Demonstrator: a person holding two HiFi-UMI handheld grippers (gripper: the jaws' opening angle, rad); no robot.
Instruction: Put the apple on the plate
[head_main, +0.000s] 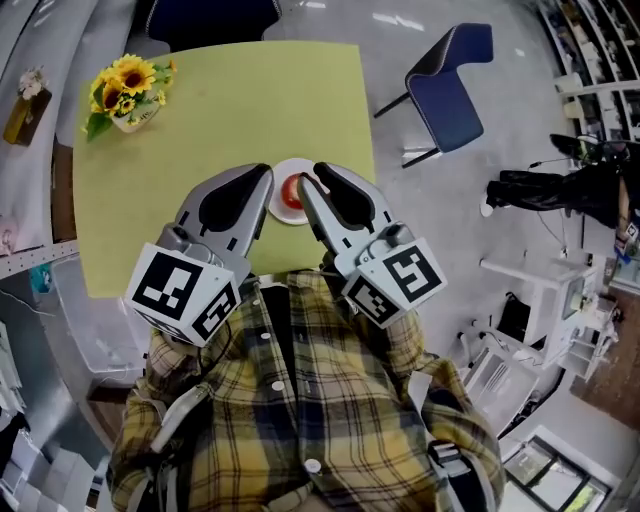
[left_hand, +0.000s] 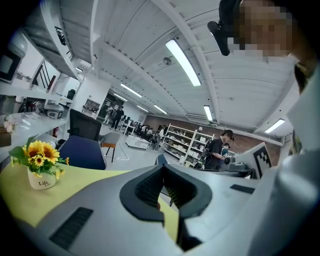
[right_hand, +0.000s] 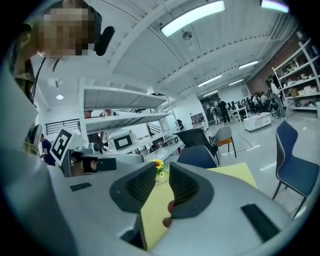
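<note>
1. head view: red apple (head_main: 291, 190) sits on the small white plate (head_main: 289, 219), near the middle of the yellow-green bench (head_main: 250, 100), toward its near edge.
2. left gripper (head_main: 262, 178) and right gripper (head_main: 310, 180) are held side by side just in front of the person's plaid shirt (head_main: 300, 400). their tips point out over the bench and flank the plate from above.
3. neither gripper holds the apple. it lies free on the plate between the two tips as the head view shows them.
4. left gripper view: the jaws of the left gripper (left_hand: 162, 167) are closed, tips meeting, nothing between them.
5. right gripper view: the jaws of the right gripper (right_hand: 162, 172) are almost together, with a narrow gap left and nothing in it. bench surface and the sunflower pot (right_hand: 159, 167) show through the gap.
6. sunflower pot (head_main: 125, 95) stands at the far left corner of the bench, well apart from the plate. it is also at the left in the left gripper view (left_hand: 40, 167).
7. blue chair (head_main: 455, 85) stands on the floor off the far right corner of the bench.
8. both gripper views look roughly level across the room, with the bench low in frame.
</note>
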